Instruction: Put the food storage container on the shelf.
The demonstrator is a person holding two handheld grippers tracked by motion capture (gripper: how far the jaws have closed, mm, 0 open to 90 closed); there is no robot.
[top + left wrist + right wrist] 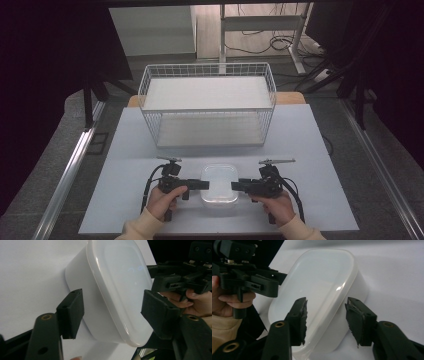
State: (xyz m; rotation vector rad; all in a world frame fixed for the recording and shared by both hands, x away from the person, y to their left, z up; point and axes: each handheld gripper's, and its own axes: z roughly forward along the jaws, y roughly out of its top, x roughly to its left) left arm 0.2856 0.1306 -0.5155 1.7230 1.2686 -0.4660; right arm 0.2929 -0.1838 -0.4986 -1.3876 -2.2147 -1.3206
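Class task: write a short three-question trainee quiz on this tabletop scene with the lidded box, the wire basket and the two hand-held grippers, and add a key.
1. True or false: the translucent plastic box has its lid on.
2. Where does the white wire basket stand relative to the box: A) beyond it, farther from the person, B) on top of it, C) to its left?
3. How do the left gripper and right gripper stand to the box?

Key
1. True.
2. A.
3. One at each end, jaws pointing inward and straddling the box's rim with gaps visible at the pads in both gripper views; the box rests on the white table.
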